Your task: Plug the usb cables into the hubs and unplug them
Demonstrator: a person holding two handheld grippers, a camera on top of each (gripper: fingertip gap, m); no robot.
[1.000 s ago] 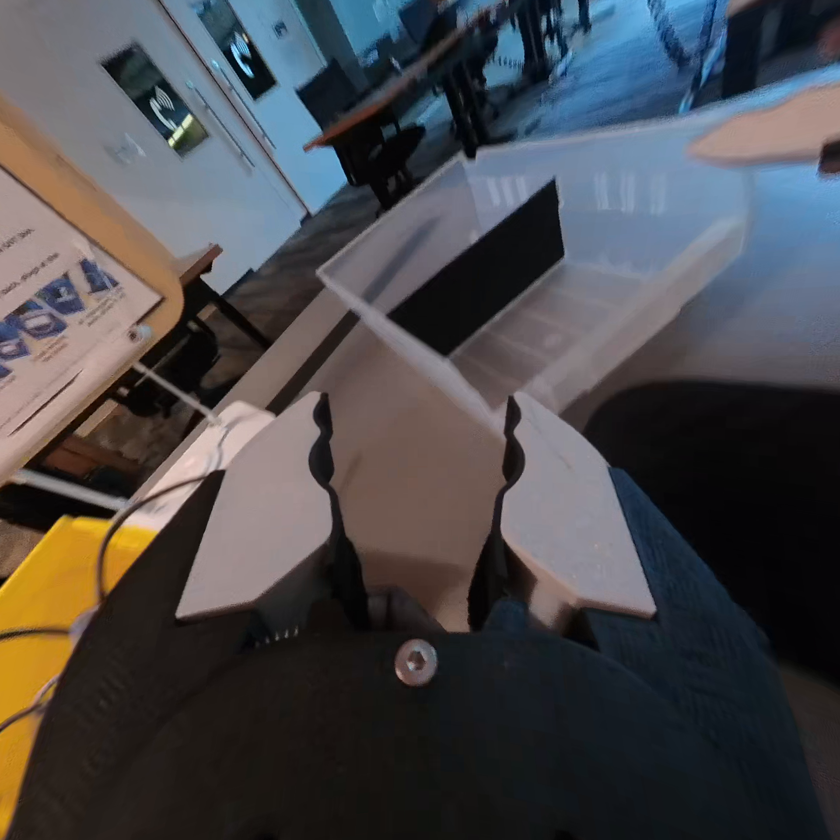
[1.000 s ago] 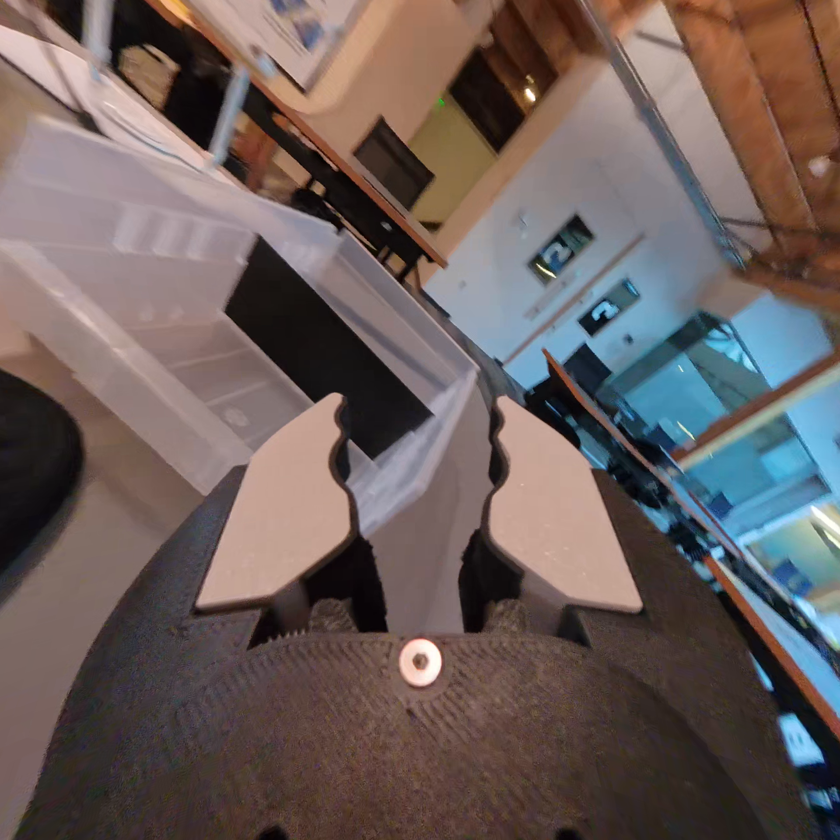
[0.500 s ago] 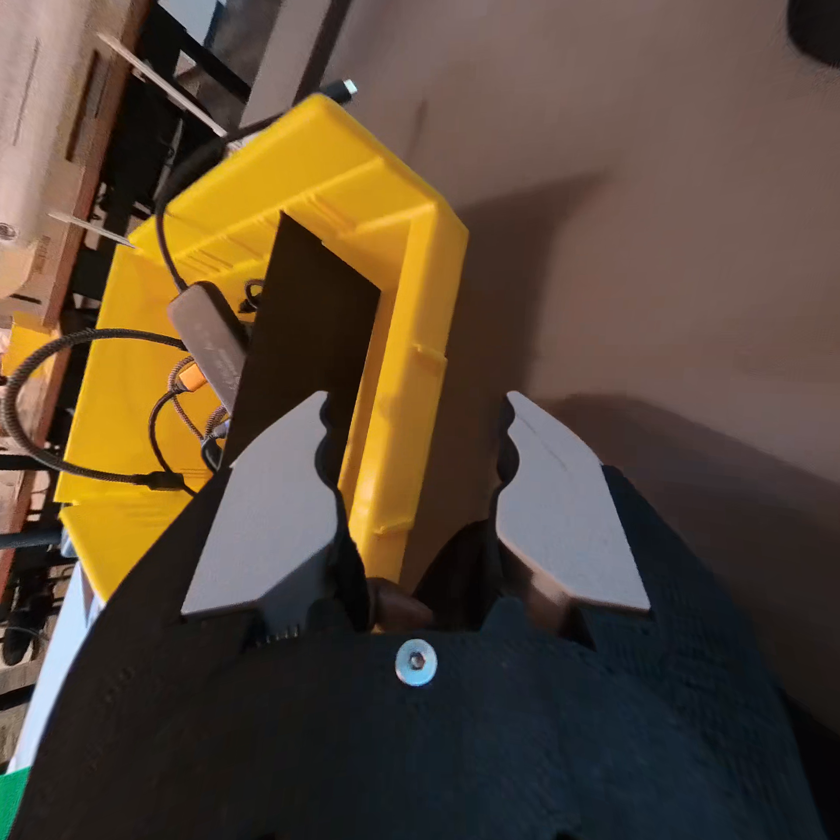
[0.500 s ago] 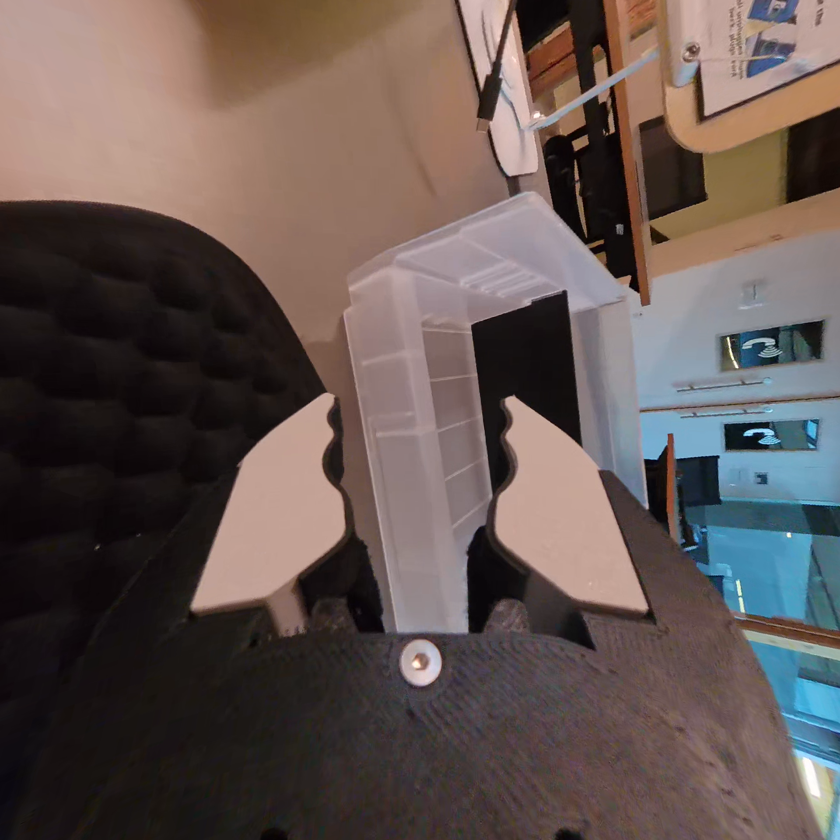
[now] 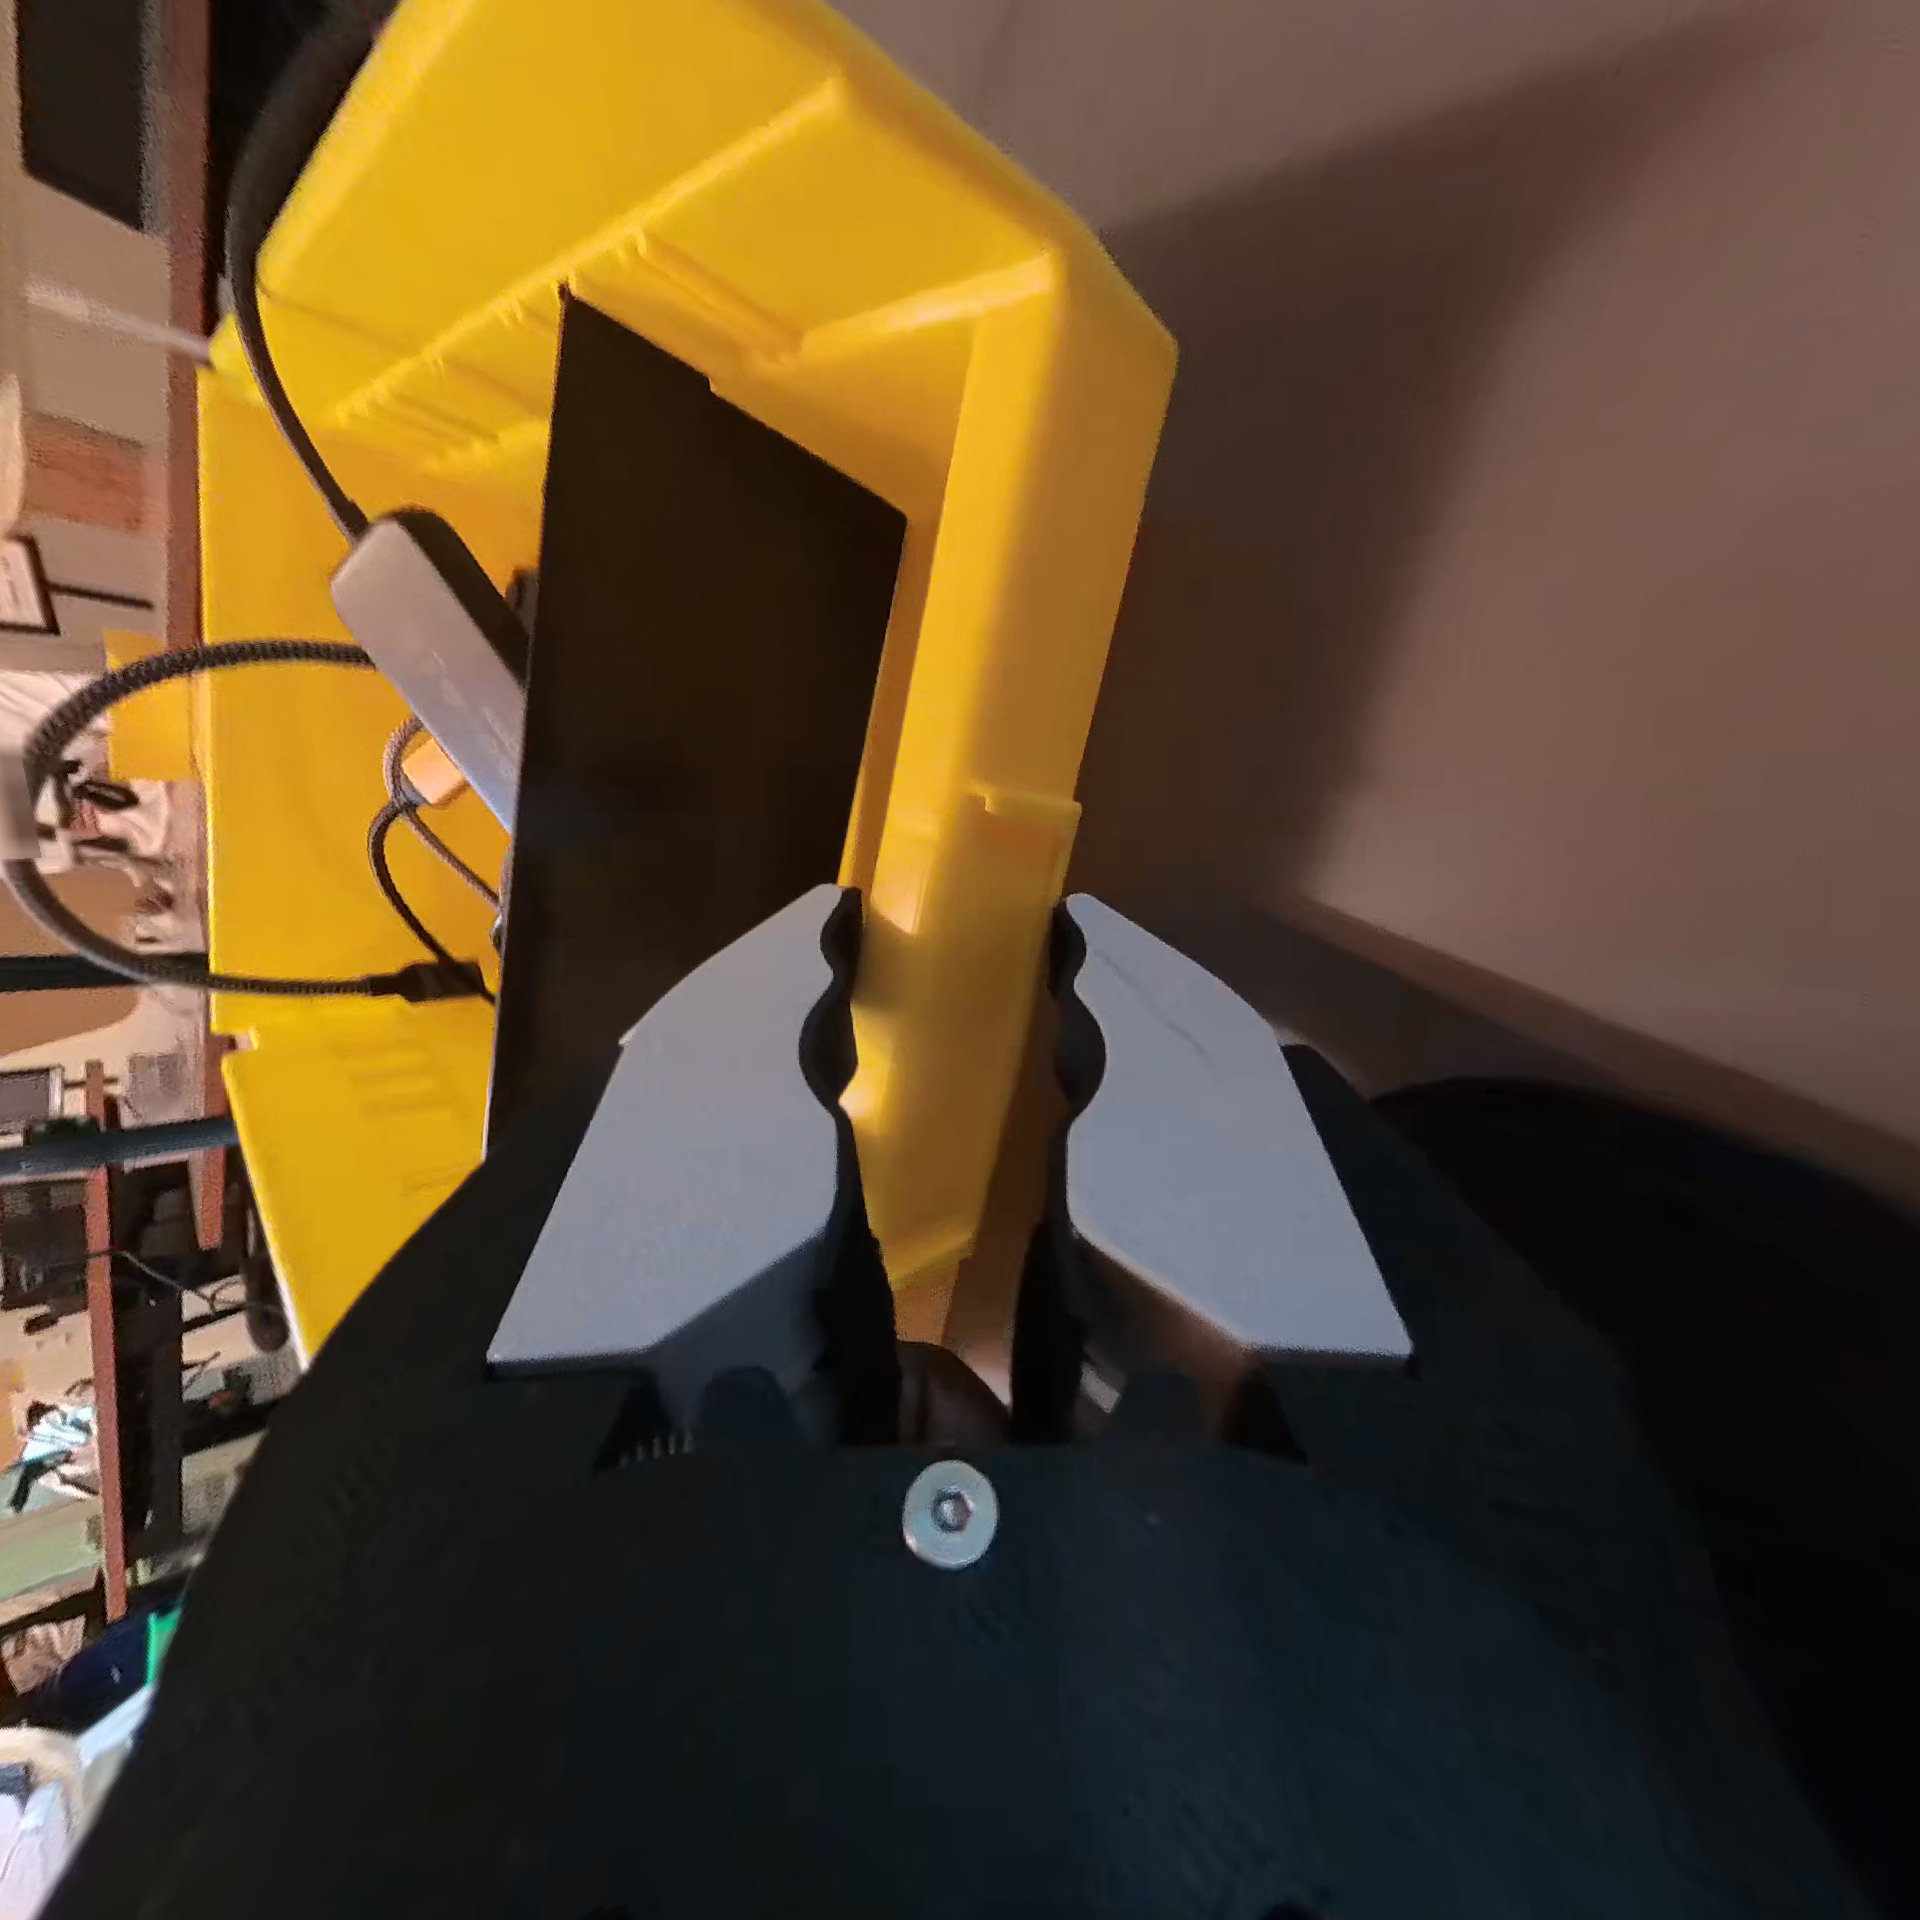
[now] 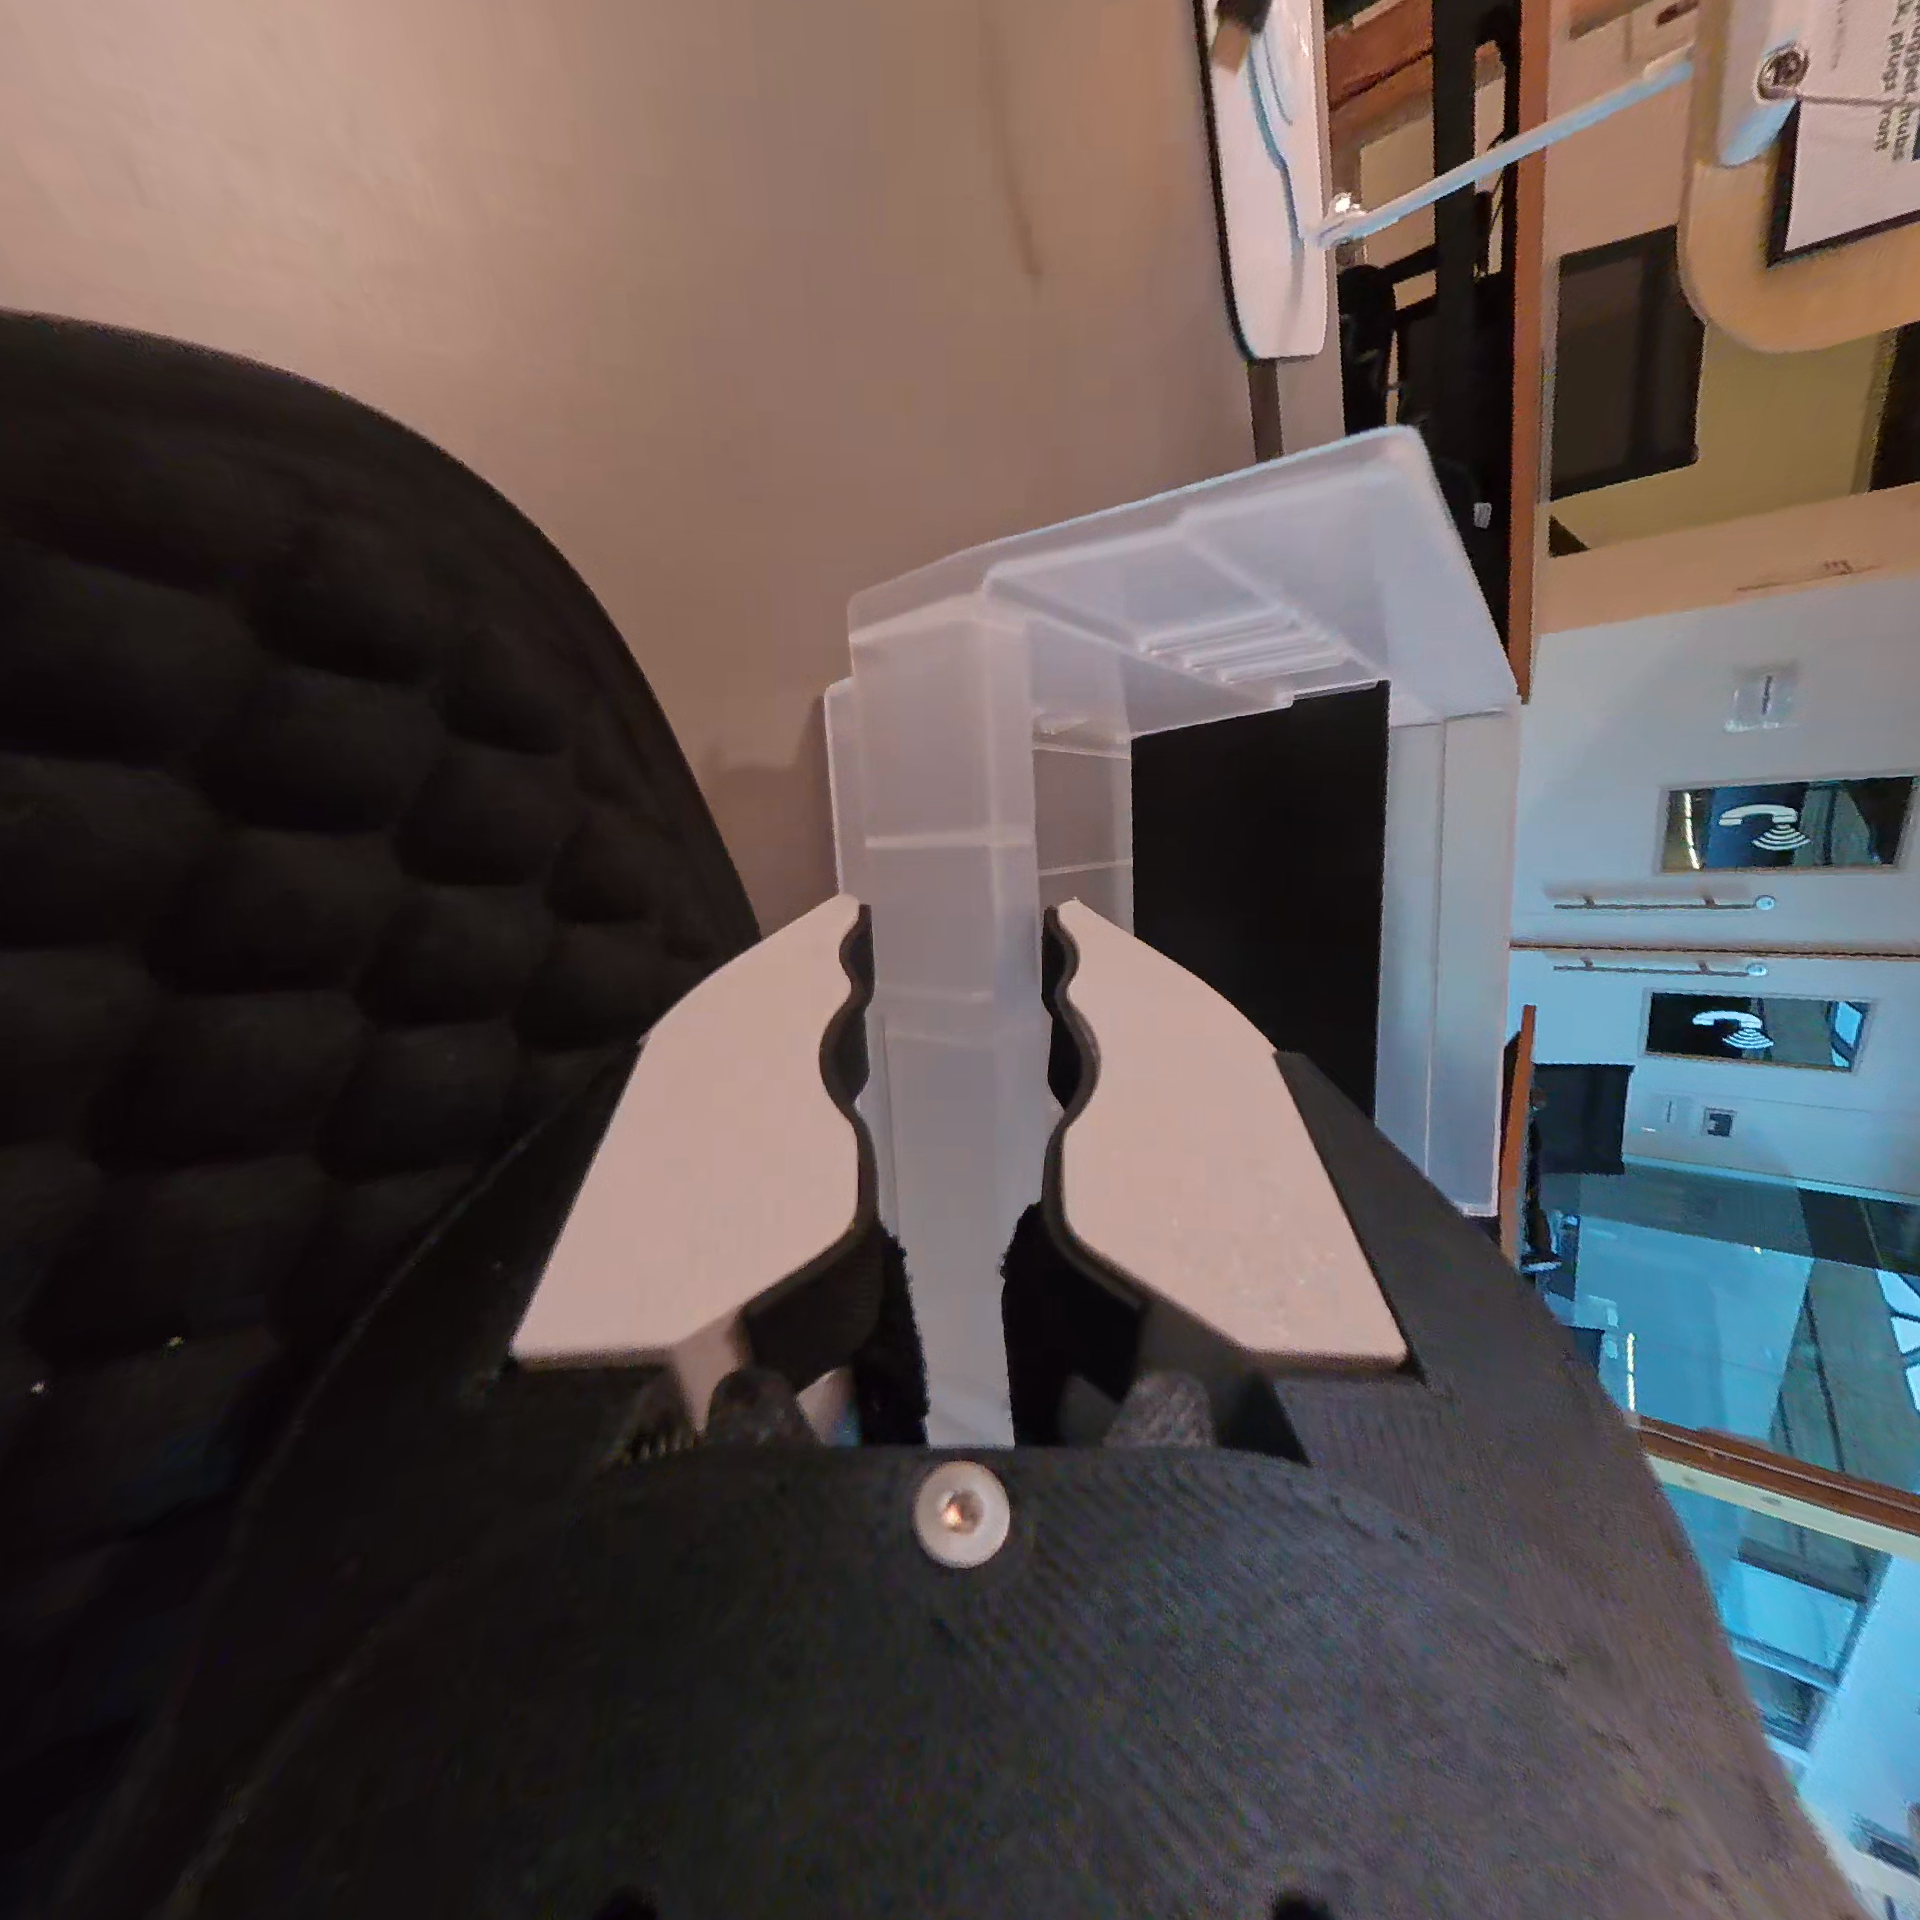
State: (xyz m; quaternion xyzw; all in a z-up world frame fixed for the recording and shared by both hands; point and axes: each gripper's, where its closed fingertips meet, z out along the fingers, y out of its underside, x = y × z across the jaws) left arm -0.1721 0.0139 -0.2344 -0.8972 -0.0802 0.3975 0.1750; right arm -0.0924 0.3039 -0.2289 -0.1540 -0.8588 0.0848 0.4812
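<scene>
Beige table (image 5: 1558,436) surface fills the backdrop of both wrist views, which are rolled sideways so the room appears tipped.

Left claw (image 5: 951,914) has its jaws parted around the near wall of a yellow bin (image 5: 997,582); whether the pads actually press the plastic cannot be told, since the lower wall is hidden behind the claw body. A black divider panel (image 5: 696,748) stands inside the bin and covers part of a grey USB hub (image 5: 436,644) lying beyond it. A braided dark cable (image 5: 125,686) and an orange-tipped plug (image 5: 431,774) sit by the hub; where the leads end is cut off or blurred.

Right claw (image 6: 956,920) straddles the corner wall of a clear plastic bin (image 6: 1226,582), the jaws close against both faces of it. A black divider (image 6: 1257,894) stands inside. Beside it a black dimpled mat (image 6: 260,831) lies on the table, its extent cut off.

Beyond the table edge: a white flat object (image 6: 1273,177), a sheet in a pale wooden frame (image 6: 1849,125), and white walls with dark window panels.
</scene>
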